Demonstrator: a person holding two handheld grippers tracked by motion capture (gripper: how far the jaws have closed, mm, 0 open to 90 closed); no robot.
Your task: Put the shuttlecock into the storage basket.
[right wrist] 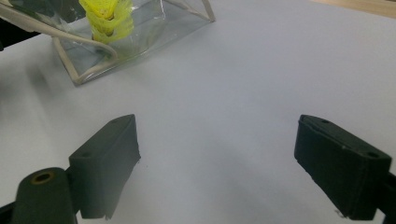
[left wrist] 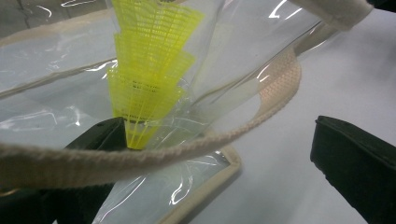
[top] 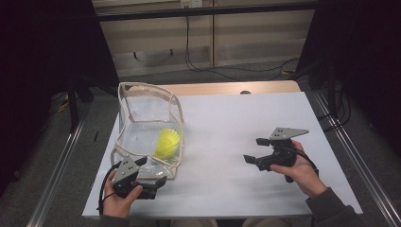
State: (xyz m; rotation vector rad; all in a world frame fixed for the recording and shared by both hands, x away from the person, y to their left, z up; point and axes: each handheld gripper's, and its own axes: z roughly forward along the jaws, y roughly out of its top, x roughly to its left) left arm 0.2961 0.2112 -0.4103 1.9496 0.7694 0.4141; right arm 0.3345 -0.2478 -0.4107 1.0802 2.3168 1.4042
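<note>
The clear pouch (top: 142,123) on the bench (top: 236,123) half hides the left gripper (top: 153,177), jaws wide astride its strap beside the yellow shuttlecock (top: 169,143); the right gripper (top: 255,150) gapes empty.

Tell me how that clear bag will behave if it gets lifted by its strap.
The clear bag would probably sag and fold, since its thin plastic walls crease and glint. It looks light, holding just yellow shuttlecocks. The woven strap likely grips well.

We count one clear bag (top: 149,124) and one yellow shuttlecock (top: 168,143) inside it, just ahead of the left jaws. We see two grippers, left (top: 150,176) and right (top: 255,150), on one white table (top: 236,123).
</note>
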